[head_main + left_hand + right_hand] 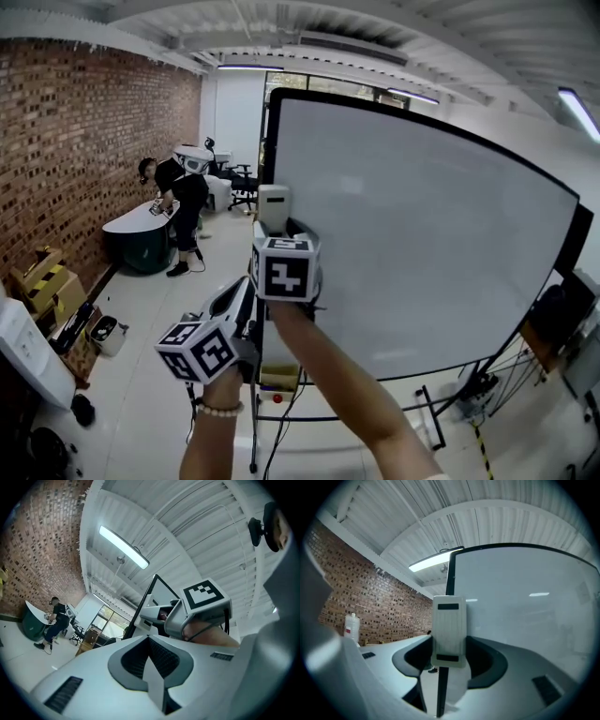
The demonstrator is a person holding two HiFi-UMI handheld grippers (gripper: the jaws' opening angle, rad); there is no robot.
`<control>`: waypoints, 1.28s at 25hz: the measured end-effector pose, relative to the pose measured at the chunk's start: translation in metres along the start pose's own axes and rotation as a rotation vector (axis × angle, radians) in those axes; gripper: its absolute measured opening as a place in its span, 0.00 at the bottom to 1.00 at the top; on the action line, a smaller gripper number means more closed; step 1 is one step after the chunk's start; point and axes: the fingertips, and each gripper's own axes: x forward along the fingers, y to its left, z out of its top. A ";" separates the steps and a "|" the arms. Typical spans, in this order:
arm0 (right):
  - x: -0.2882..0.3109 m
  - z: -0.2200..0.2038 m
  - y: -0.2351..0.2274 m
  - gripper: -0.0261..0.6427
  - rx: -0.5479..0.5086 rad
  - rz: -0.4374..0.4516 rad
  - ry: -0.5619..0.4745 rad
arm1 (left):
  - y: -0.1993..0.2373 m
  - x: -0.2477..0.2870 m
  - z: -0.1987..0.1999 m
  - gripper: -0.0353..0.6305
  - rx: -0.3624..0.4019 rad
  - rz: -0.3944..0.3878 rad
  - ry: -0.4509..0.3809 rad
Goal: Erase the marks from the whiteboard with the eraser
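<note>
The right gripper (450,657) grips the eraser (449,627) at the left edge of the whiteboard (422,234), which shows no marks, so the task appears done; the left gripper (153,670) has its fingers closed and empty.

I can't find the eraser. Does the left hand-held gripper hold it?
No, the left hand-held gripper is shut empty; the right hand-held gripper grips the eraser.

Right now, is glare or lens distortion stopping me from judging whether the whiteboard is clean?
Head view: the fisheye lens bows the whiteboard's edges, but the board is evenly lit and shows no marks. Right gripper view: two small lamp reflections sit on the board, and the eraser is sharp in the right gripper. Left gripper view: the ceiling lamp is bright, the corners are dark, and the board is only a sliver.
</note>
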 end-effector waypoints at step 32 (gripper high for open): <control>-0.069 -0.042 -0.207 0.42 -0.027 -0.019 0.008 | -0.149 0.087 -0.105 0.05 -0.004 -0.228 0.076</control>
